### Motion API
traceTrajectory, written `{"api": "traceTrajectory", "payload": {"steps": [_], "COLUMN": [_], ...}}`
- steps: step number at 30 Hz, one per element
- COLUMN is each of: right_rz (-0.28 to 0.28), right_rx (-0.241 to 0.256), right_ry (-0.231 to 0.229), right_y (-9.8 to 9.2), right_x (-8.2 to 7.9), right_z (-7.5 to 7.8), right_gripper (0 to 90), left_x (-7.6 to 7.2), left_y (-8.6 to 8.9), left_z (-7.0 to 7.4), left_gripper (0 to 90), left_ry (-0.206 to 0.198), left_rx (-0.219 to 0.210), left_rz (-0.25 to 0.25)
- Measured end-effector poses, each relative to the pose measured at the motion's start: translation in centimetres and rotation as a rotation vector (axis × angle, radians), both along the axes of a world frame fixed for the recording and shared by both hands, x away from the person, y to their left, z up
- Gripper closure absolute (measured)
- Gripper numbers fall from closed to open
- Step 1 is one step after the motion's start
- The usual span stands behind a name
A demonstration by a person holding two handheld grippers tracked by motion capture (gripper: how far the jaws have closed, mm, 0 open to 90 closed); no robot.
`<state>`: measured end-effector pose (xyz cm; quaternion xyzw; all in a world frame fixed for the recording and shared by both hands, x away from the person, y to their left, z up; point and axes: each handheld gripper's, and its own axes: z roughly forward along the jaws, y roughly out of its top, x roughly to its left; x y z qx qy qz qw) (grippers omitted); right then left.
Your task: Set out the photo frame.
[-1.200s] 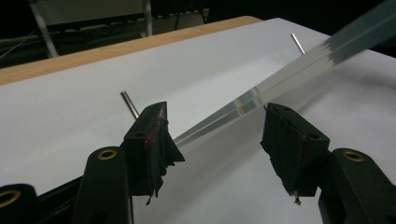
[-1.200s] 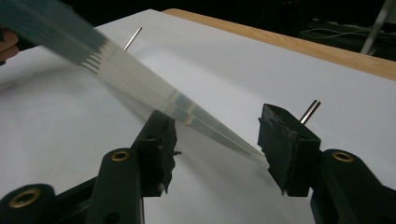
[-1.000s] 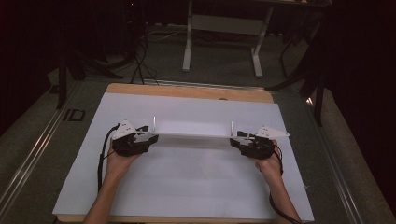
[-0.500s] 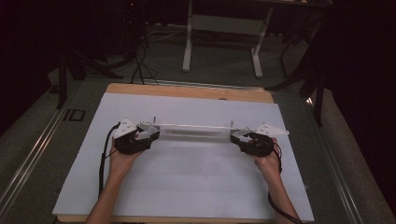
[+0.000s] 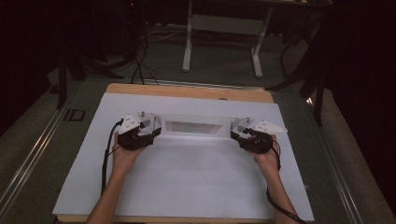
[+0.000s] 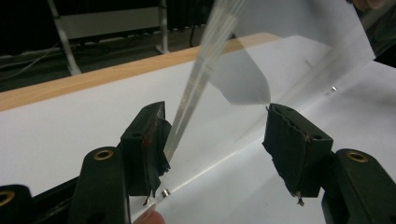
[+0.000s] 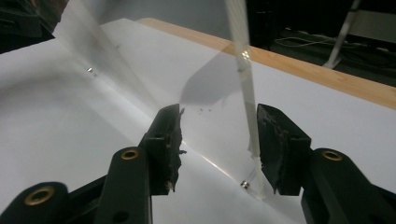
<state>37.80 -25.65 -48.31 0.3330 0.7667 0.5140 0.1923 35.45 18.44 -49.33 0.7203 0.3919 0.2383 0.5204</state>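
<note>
A long clear plastic piece [image 5: 194, 126] spans between my two grippers over the white board [image 5: 187, 182]. In the high view it reads as a pale see-through trapezoid. The left gripper [image 5: 154, 125] holds its left end and the right gripper [image 5: 236, 128] its right end. In the left gripper view the clear piece [image 6: 243, 79] runs between the wide-set jaws of the left gripper [image 6: 217, 140], touching both pads. In the right gripper view, a clear wall [image 7: 210, 107] and an upright clear edge sit between the jaws of the right gripper [image 7: 219, 140]. Small metal screws show at its corners.
The white board lies on a wooden table whose far edge [image 5: 187, 91] shows behind it. A metal desk frame [image 5: 224, 23] and cables [image 5: 140, 65] stand on the floor beyond. Dark stands flank the table at left and right.
The clear piece has turned between the grippers: a broad white bar a second ago, then a thin line, now a see-through trapezoid. Both hands stayed about where they were.
</note>
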Motion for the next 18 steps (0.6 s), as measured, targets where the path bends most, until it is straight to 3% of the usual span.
{"api": "traceTrajectory", "payload": {"steps": [9,18], "right_rz": [-0.024,-0.048], "right_rx": [-0.055,-0.07], "right_ry": [-0.022,-0.046], "right_y": [0.5,0.9], "right_x": [0.9,1.9], "right_z": [0.5,0.6], "right_gripper": [54.3,55.7], "left_x": [1.0,2.1], "left_y": [-0.5,-1.1], "left_z": [0.4,0.8], "left_gripper": [39.3,39.1], "left_ry": [-0.002,0.002], "left_rx": [0.025,0.065], "left_rz": [0.041,0.077]}}
